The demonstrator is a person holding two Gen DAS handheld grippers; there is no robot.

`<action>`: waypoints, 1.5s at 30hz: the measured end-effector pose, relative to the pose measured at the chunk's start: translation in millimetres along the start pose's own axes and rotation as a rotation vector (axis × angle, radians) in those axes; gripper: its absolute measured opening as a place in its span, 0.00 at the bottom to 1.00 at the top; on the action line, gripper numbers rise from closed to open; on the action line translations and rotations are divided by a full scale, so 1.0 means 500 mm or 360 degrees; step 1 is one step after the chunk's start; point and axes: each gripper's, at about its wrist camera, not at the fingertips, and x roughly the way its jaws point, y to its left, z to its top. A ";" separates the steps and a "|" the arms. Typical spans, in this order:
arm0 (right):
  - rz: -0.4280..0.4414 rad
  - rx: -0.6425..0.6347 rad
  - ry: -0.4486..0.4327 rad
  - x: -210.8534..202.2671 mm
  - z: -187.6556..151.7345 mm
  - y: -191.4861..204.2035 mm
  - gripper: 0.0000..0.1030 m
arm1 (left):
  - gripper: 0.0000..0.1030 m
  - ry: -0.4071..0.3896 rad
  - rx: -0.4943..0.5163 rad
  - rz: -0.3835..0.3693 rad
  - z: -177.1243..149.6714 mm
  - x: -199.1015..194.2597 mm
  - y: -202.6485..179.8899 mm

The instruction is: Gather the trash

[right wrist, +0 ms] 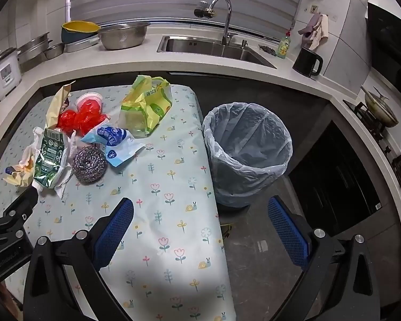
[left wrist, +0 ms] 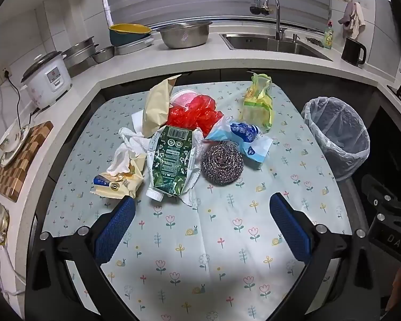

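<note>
A pile of trash lies on the flowered tablecloth [left wrist: 200, 240]: a green pouch [left wrist: 171, 160], a steel scrubber [left wrist: 222, 164], a blue-white wrapper [left wrist: 243, 136], a red plastic bag [left wrist: 195, 115], a yellow-green bag [left wrist: 258, 101], a beige bag [left wrist: 157, 107], crumpled tissue [left wrist: 128, 147] and a cream packet [left wrist: 120, 183]. A lined grey bin [left wrist: 336, 136] stands right of the table; it also shows in the right wrist view [right wrist: 246, 152]. My left gripper [left wrist: 201, 227] is open and empty, short of the pile. My right gripper [right wrist: 200, 230] is open and empty over the table's right edge, near the bin.
A counter [left wrist: 147, 61] wraps around behind with a rice cooker [left wrist: 46, 80], metal bowls [left wrist: 184, 33], a sink [left wrist: 275, 42] and a black kettle [left wrist: 354, 50]. A chopping board [left wrist: 18, 160] lies at left. A stove [right wrist: 382, 123] is at right.
</note>
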 end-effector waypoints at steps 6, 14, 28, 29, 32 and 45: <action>-0.0001 -0.0009 0.0008 0.000 -0.001 -0.003 0.93 | 0.93 0.0009 -0.0003 -0.0008 0.003 -0.002 -0.004; -0.0002 -0.0001 -0.0005 0.003 -0.002 -0.004 0.93 | 0.93 0.0004 -0.0003 -0.0013 0.001 -0.002 0.005; -0.0015 0.0008 -0.0019 -0.006 -0.001 -0.009 0.93 | 0.93 0.0003 0.0002 -0.0014 0.005 -0.006 -0.013; -0.0017 0.0007 -0.0019 -0.006 -0.001 -0.008 0.93 | 0.93 0.0002 0.0001 -0.0013 0.005 -0.005 -0.013; -0.0016 0.0007 -0.0018 -0.006 -0.001 -0.008 0.93 | 0.93 0.0002 0.0002 -0.0014 0.004 -0.005 -0.013; -0.0019 0.0006 -0.0018 -0.006 0.000 -0.007 0.93 | 0.93 0.0007 0.0002 -0.0018 -0.002 0.000 -0.014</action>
